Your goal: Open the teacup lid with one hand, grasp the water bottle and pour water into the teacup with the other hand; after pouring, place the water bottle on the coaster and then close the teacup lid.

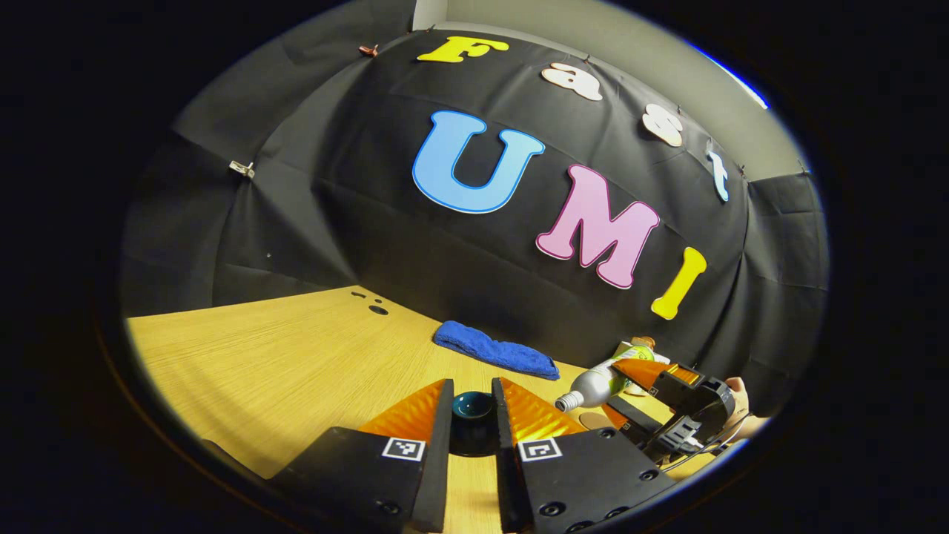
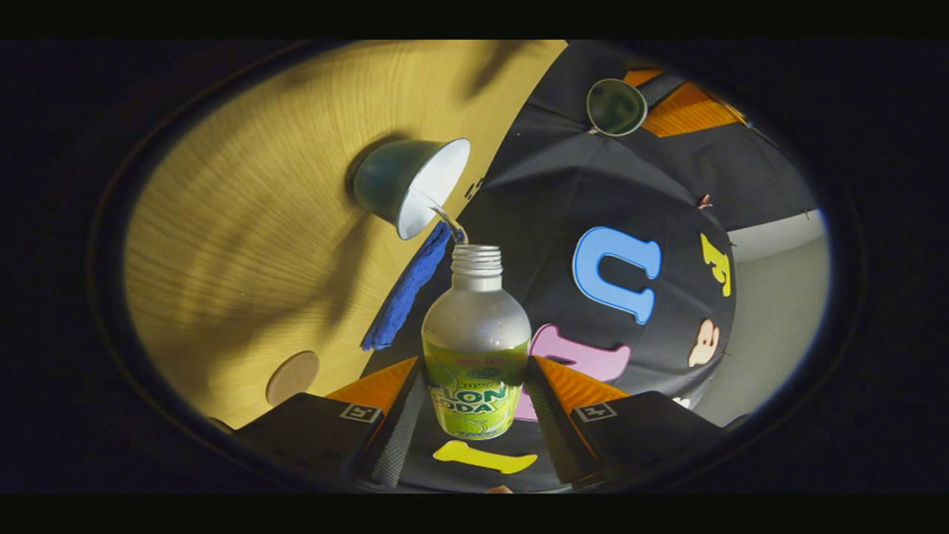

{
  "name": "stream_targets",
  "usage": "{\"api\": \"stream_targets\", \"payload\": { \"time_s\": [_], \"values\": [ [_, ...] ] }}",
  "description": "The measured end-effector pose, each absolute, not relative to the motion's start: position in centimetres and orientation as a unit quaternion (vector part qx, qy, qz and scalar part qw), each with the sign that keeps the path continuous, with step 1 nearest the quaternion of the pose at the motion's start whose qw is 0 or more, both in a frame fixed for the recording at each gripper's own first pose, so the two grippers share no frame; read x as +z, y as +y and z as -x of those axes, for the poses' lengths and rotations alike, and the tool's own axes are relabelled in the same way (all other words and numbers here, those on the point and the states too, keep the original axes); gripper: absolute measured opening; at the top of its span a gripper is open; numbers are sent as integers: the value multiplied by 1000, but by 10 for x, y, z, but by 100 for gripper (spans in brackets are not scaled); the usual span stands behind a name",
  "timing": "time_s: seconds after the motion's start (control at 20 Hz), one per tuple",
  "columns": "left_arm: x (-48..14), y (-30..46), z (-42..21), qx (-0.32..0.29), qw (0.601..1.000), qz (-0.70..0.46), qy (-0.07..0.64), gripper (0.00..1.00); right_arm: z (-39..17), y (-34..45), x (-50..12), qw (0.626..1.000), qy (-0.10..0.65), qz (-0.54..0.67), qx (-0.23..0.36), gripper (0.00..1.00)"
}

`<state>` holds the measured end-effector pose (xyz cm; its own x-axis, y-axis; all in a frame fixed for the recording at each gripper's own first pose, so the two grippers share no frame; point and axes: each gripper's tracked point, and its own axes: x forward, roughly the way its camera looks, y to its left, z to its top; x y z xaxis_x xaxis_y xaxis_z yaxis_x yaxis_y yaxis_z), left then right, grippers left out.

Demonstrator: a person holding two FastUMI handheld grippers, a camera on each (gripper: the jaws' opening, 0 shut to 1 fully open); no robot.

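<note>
- Right gripper view: our right tool (image 2: 474, 404) is clamped on the water bottle (image 2: 476, 341), tipped so a thin stream runs into the open teacup (image 2: 410, 185) on the counter (image 2: 245, 245).
- Our left tool (image 1: 472, 419) is clamped on the lid (image 1: 473, 406), held aloft.
- We judge pouring underway; setting the bottle on the coaster (image 2: 292, 377) and closing the lid remain.
- The bottle's label lettering is partly hidden.

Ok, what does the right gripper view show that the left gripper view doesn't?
Right gripper view: the open teacup, with water streaming into it from the bottle. Left gripper view: a hand just behind the bottle. Both: the tilted bottle, the lifted lid, the blue towel and the wooden table.
</note>
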<state>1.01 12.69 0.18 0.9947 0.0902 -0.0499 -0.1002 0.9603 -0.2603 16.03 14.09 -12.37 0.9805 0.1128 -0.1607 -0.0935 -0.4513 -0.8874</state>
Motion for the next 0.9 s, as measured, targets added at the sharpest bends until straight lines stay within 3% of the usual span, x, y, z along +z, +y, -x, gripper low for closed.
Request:
{"api": "stream_targets", "payload": {
  "time_s": [0.4,0.9],
  "values": [
    [5,131,-8,52,989,138,15,31,-157,144,-119,490,-39,867,86,82],
    [5,134,-8,53,988,141,14,31,-172,158,-92,428,-95,896,71,78]
  ]
}}
